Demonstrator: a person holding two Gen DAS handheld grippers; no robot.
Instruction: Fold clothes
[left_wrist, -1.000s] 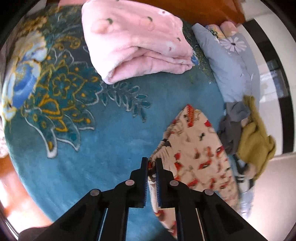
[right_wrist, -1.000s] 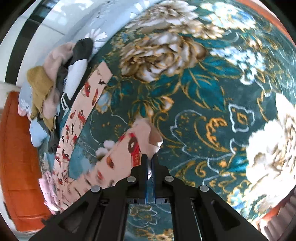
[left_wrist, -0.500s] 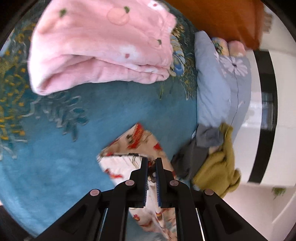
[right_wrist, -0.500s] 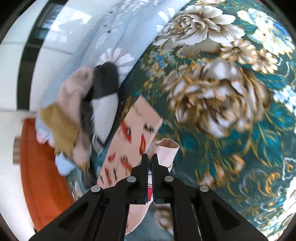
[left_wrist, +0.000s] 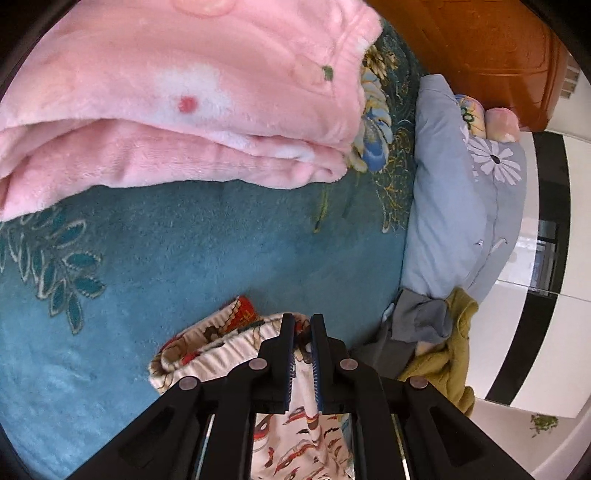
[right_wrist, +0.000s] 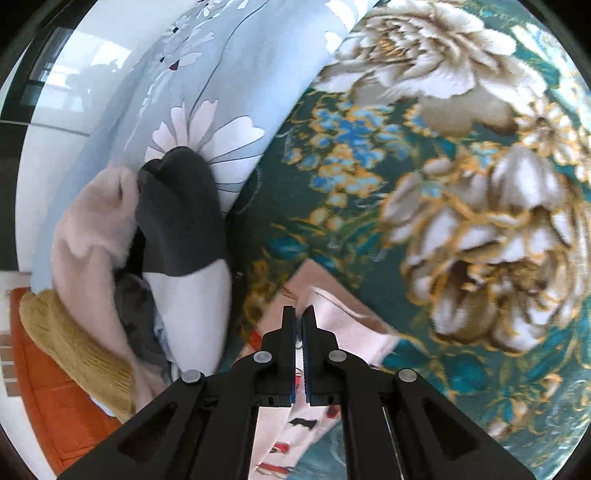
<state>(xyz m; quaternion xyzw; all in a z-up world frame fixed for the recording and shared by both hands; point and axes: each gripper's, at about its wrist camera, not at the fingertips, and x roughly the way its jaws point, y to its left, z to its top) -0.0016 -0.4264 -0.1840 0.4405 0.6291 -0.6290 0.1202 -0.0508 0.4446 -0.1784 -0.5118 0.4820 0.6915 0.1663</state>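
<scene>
Bimanual fold of a printed garment on a bed. The left gripper (left_wrist: 302, 325) was nearly closed, its jaws pinching the gathered elastic waistband of the cream printed pyjama trousers (left_wrist: 295, 432), which bear a red-and-brown motif. The right gripper (right_wrist: 298, 316) was likewise all but closed, clamped on a pale hem edge of the same garment, seen from that side as pinkish cloth (right_wrist: 347, 325). The trousers lay low in both views, directly under the grippers, resting on the teal floral blanket (left_wrist: 207, 243), just beside a heap of unfolded clothes (left_wrist: 439, 339) in grey, mustard and beige.

A folded pink fleece blanket (left_wrist: 177, 103) lay well beyond the trousers, apart from them, and a pale blue daisy-print pillow (left_wrist: 450, 192) bordered the heap.

Judged from the doubled-over waistband, the step in hand was carrying one end of the garment over the other. To do it well, both grips should travel level and together, keeping the cloth lightly taut between them, and the edges should be aligned before release. The landing area should be kept off the loose heap, lest cloth snag.

No brand, label or legible writing was visible in either view.
</scene>
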